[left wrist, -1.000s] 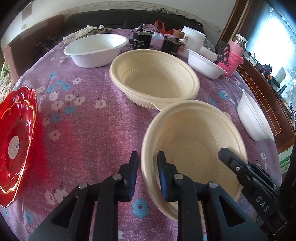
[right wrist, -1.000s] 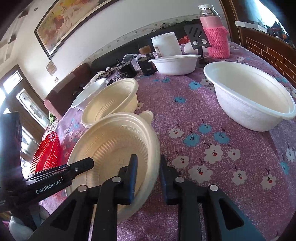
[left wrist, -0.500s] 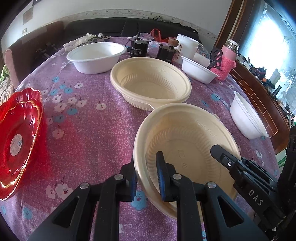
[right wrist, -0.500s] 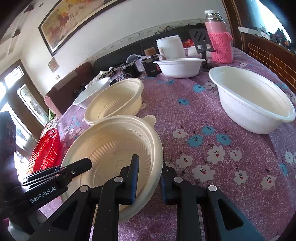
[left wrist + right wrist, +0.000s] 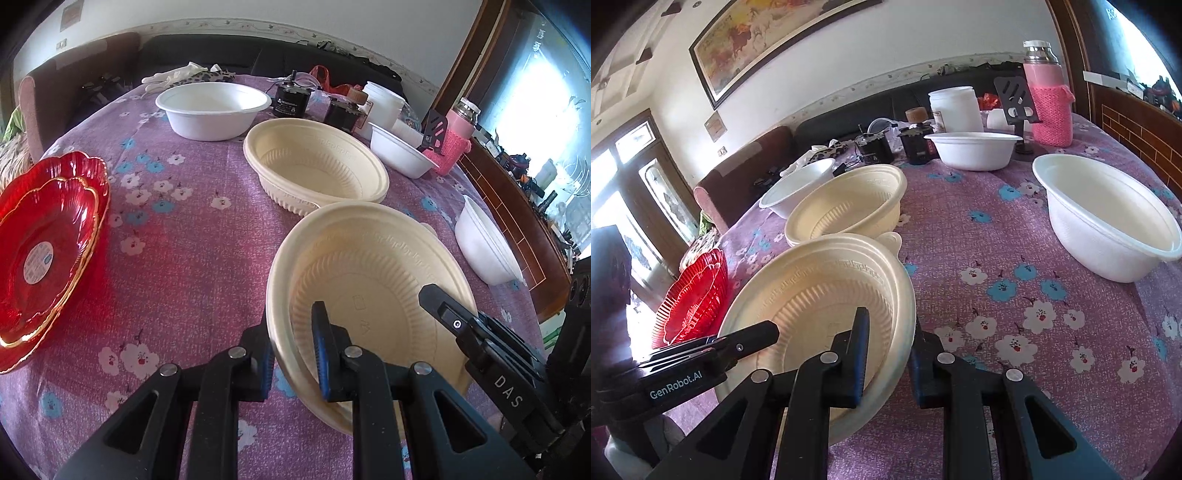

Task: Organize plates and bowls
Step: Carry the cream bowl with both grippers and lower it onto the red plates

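Note:
A cream bowl (image 5: 373, 273) is held between both grippers, lifted and tilted above the purple flowered cloth. My left gripper (image 5: 293, 339) is shut on its left rim, one finger inside and one outside. My right gripper (image 5: 888, 354) is shut on its right rim (image 5: 905, 314) the same way; the right gripper also shows in the left wrist view (image 5: 476, 332). A second cream bowl (image 5: 314, 170) sits on the table just beyond, also in the right wrist view (image 5: 849, 206). A stack of red plates (image 5: 44, 243) lies at the left.
White bowls stand at the back left (image 5: 212, 109), back right (image 5: 400, 155) and right edge (image 5: 487, 247); the last is large in the right wrist view (image 5: 1108, 221). Black jars (image 5: 290, 101), a white tub (image 5: 955, 109) and a pink flask (image 5: 1047, 99) stand at the back.
Both grippers have closed onto the near cream bowl's rim and raised it. The bowl now tilts and sits higher, closer to the second cream bowl.

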`<move>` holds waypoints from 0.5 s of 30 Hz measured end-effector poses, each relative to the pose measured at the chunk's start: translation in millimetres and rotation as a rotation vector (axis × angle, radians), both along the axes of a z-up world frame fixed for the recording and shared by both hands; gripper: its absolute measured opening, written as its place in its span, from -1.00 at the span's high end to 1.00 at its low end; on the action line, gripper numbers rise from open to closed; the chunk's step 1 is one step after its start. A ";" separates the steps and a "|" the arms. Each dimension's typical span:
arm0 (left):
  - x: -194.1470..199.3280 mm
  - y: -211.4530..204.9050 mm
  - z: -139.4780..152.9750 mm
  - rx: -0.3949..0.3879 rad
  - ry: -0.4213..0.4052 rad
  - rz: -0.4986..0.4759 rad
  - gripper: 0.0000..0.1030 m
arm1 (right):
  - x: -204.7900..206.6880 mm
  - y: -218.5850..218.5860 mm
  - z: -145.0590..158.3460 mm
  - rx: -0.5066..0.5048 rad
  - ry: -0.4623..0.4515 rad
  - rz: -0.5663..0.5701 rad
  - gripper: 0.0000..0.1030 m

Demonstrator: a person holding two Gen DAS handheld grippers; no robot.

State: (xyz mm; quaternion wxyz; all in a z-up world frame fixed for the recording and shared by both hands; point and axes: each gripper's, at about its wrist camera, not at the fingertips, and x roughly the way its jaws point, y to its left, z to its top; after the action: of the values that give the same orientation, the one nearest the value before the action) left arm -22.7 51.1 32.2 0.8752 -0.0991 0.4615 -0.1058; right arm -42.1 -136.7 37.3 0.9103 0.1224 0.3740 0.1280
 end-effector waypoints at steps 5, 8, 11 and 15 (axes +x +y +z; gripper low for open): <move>-8.2 9.2 6.1 -0.011 -0.014 0.013 0.66 | -4.9 7.6 5.6 -0.010 -0.021 0.017 0.61; -15.5 16.4 14.2 -0.012 -0.038 0.024 0.66 | -9.6 13.1 8.4 -0.001 -0.018 0.024 0.61; -23.8 24.3 24.3 -0.006 -0.073 0.039 0.66 | -13.5 21.4 13.8 0.001 -0.022 0.031 0.61; -33.8 40.1 38.1 -0.003 -0.117 0.067 0.66 | -17.0 37.3 23.5 -0.011 -0.038 0.050 0.61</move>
State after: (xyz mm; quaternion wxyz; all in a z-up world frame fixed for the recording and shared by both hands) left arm -56.4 91.2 70.3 0.9036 -0.1094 0.4060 -0.0825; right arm -59.1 -99.4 60.8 0.9145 0.1054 0.3604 0.1509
